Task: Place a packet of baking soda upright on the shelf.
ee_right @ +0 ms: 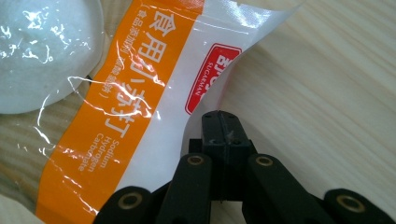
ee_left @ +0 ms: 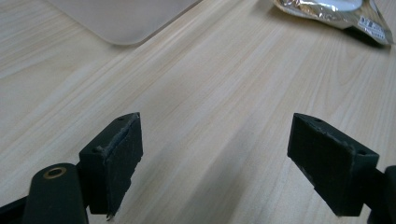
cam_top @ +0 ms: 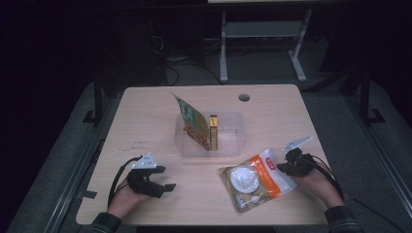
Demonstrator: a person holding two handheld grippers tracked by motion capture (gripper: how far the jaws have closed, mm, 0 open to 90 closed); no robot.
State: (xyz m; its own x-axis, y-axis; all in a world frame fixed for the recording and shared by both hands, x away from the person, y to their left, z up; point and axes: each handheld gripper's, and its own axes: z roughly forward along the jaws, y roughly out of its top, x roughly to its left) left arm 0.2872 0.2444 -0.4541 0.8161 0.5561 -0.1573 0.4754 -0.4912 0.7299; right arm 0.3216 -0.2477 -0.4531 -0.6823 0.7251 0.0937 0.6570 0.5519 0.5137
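Note:
A clear bag (cam_top: 255,179) with an orange band and a white disc inside lies on the table at the front right. In the right gripper view the bag (ee_right: 116,116) has its white edge curling up off the wood into my right gripper (ee_right: 222,121), which is shut on that edge. The high view puts this right gripper (cam_top: 283,165) at the bag's right corner. My left gripper (cam_top: 165,178) rests at the front left, and its jaws stand wide open over bare wood (ee_left: 215,158). A corner of the bag (ee_left: 336,11) lies far ahead of it.
A clear plastic container (cam_top: 233,116) stands mid-table holding a tilted green packet (cam_top: 192,121) and an upright yellow box (cam_top: 213,131). Its frosted corner (ee_left: 121,18) shows ahead of the left gripper. A round cable hole (cam_top: 244,97) is near the table's far edge.

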